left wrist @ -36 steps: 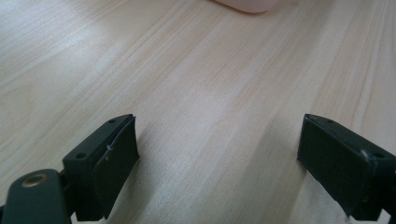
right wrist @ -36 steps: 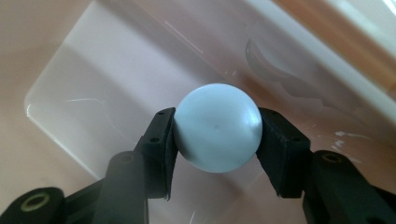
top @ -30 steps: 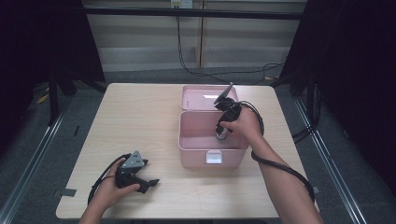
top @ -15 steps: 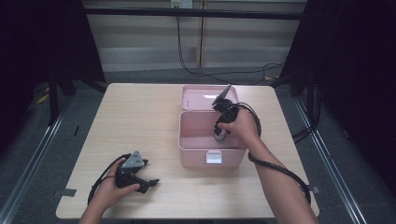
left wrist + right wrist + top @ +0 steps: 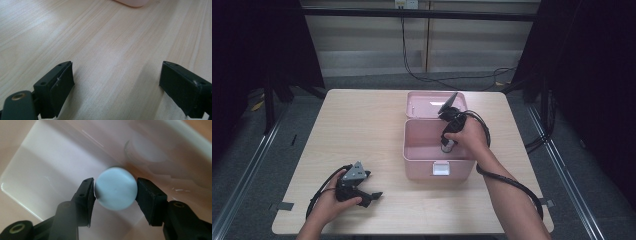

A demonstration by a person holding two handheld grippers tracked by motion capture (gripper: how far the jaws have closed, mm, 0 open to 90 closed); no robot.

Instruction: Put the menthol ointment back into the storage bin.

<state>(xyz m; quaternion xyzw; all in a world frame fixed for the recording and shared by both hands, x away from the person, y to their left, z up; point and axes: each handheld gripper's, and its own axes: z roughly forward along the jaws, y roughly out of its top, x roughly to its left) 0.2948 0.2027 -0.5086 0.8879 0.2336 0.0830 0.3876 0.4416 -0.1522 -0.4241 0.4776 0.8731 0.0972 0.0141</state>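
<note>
From above, the right tool (image 5: 447, 145) points down into the open pink box (image 5: 422, 150) on the table (image 5: 362, 125), wrist bent over its rim; lower straight, clear of the walls. The right gripper view shows its jaws clamping a white-capped bottle (image 5: 116, 188) inside the box. The left tool (image 5: 117, 85) rests spread wide on bare wood.

Glossy pink plastic box (image 5: 439, 150), smooth white cap (image 5: 116, 188) — matt pale wood-grain table (image 5: 362, 130)
</note>
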